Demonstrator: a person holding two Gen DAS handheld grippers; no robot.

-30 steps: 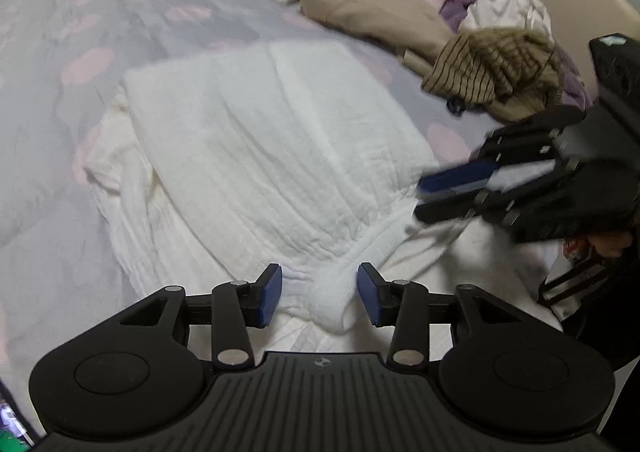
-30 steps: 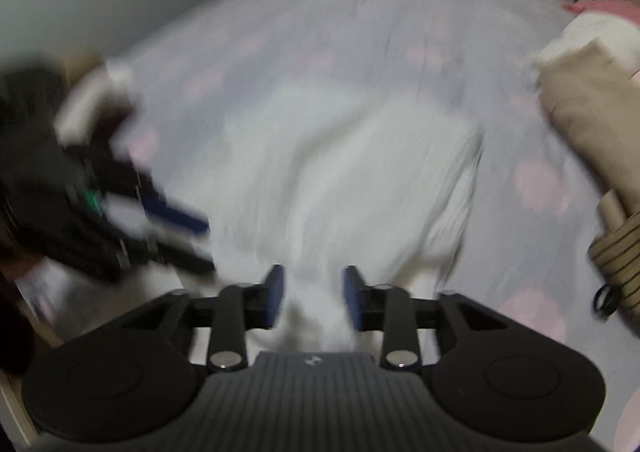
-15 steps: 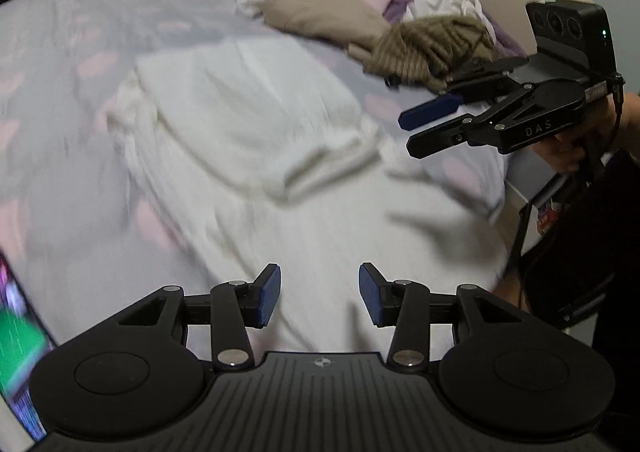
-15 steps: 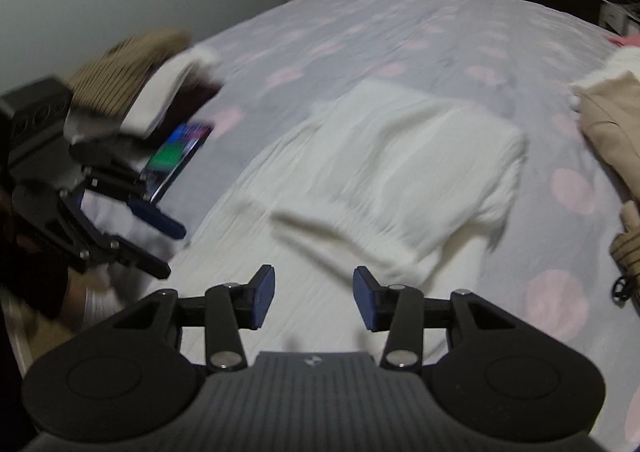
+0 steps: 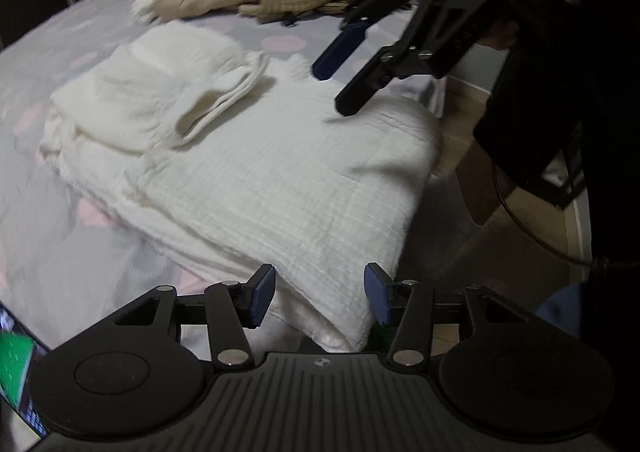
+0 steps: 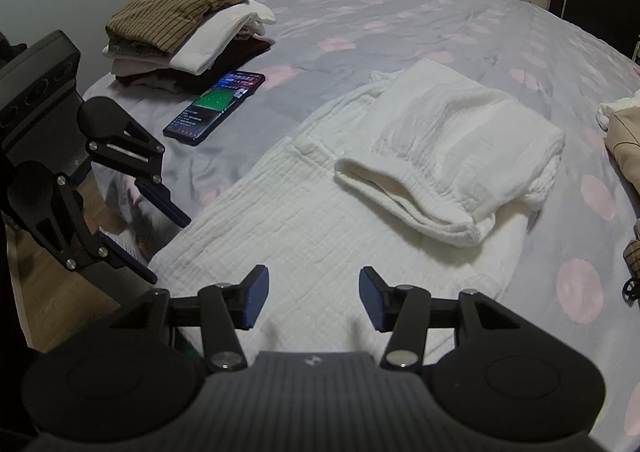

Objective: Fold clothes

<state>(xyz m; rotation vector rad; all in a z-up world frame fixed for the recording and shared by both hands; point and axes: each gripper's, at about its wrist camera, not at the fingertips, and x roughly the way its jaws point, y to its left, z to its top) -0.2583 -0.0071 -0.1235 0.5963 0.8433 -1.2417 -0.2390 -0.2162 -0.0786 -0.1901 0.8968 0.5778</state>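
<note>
Your left hand-held gripper point(image 5: 320, 298) hangs over the near corner of the white garment point(image 5: 280, 188), jaws parted and just widened; the corner shows between the pads, apparently untouched. Your right hand-held gripper point(image 6: 312, 302) is likewise parted, just widened, gripping nothing above the same cloth. The garment lies half-folded on the bed point(image 6: 400, 12), 1 sleeve laid across it. A phone point(image 6: 216, 104) rests beside a folded stack point(image 6: 184, 40).

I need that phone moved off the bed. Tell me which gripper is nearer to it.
Left. The left gripper hangs at the bed's edge just this side of the phone. The right gripper sits farther off, over the white garment. Both are open and empty.
</note>
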